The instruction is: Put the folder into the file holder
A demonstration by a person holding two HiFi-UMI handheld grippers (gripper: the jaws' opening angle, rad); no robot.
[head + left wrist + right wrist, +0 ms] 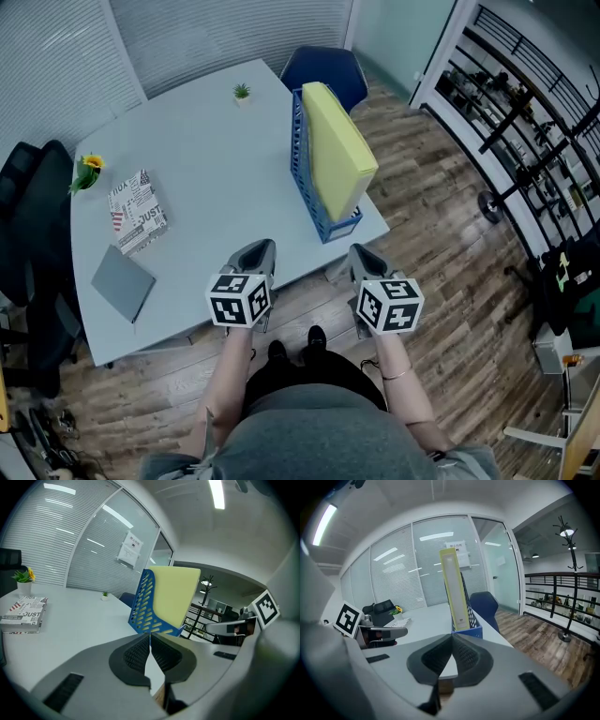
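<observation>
A pale yellow folder (336, 150) stands upright inside the blue perforated file holder (302, 161) at the table's right edge. It also shows in the left gripper view as the folder (173, 595) in the holder (143, 604), and in the right gripper view as the folder (453, 590) in the holder (469, 616). My left gripper (262, 253) and right gripper (360, 256) hover side by side at the table's near edge, short of the holder. Both are shut with nothing between the jaws, as the left gripper (150, 641) and right gripper (452, 641) show in their own views.
On the light grey table (206, 159) lie a printed book (137, 211), a grey notebook (123, 282), a yellow flower pot (88, 172) and a small green plant (242, 93). A blue chair (324, 72) stands behind the holder, black chairs (33, 225) at left.
</observation>
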